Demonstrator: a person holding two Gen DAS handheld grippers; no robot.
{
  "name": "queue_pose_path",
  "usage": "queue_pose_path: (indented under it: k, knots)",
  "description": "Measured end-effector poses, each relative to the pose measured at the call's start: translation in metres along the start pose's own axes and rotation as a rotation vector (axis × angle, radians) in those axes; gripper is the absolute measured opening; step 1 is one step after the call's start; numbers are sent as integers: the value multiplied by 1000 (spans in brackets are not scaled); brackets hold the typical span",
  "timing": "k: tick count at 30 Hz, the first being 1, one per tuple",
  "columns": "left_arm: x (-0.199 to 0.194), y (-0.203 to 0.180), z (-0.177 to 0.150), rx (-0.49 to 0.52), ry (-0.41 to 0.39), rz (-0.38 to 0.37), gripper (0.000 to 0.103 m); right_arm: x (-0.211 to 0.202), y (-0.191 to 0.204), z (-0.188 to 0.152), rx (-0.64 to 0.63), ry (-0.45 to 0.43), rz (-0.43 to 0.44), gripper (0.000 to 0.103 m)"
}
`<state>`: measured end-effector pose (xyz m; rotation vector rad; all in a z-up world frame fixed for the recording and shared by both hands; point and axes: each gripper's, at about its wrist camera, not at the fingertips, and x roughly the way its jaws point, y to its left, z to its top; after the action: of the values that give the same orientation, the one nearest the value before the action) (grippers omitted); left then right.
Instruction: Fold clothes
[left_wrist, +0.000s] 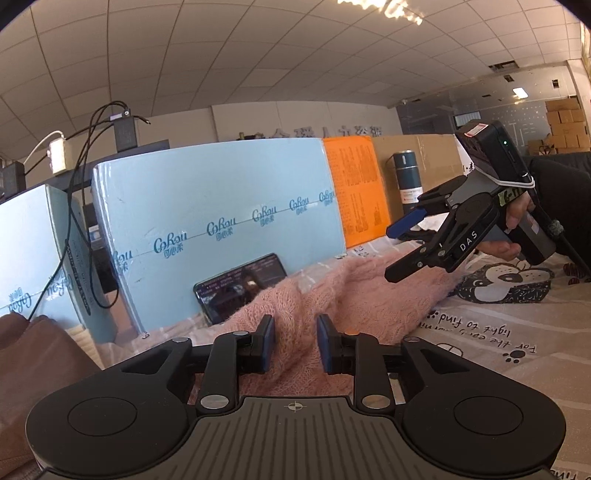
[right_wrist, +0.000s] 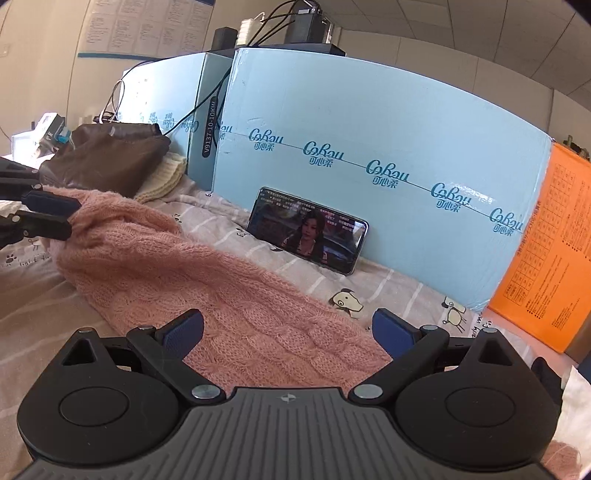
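A pink cable-knit sweater (left_wrist: 369, 295) (right_wrist: 184, 266) lies stretched in a long band across the printed bed sheet (left_wrist: 498, 332). My left gripper (left_wrist: 296, 343) has its jaws partly apart, and a ridge of the knit runs loosely between the blue pads. In the right wrist view the left gripper (right_wrist: 74, 216) sits at the sweater's raised far end. My right gripper (right_wrist: 286, 328) stands wide open over the near end with nothing gripped. In the left wrist view the right gripper (left_wrist: 389, 251) hovers just above the knit, held by a hand (left_wrist: 517, 218).
A phone (right_wrist: 306, 232) leans against light blue cartons (right_wrist: 369, 147) along the back. An orange box (right_wrist: 546, 240) stands at the right. A brown garment (right_wrist: 107, 158) and a cream knit (right_wrist: 162, 177) are piled at the far left. A dark flask (left_wrist: 406, 177) stands behind.
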<state>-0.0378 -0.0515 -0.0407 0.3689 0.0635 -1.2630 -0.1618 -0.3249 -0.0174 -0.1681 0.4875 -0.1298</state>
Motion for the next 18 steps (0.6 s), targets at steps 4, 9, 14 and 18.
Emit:
queue_pose_path:
  k: [4,9,14,18]
  knots:
    - [18,2,5,-23,72,20,78,14,-7,6,-17,16,35,98]
    - [39,22,15,-113,116,32,78,25,-8,3,-17,16,62,98]
    - [66,47,29,-88,163,3,92,26,-13,-2,6,0,79,98]
    - [98,59,20,-144,239,-67,90,29,-17,-6,29,-10,79,98]
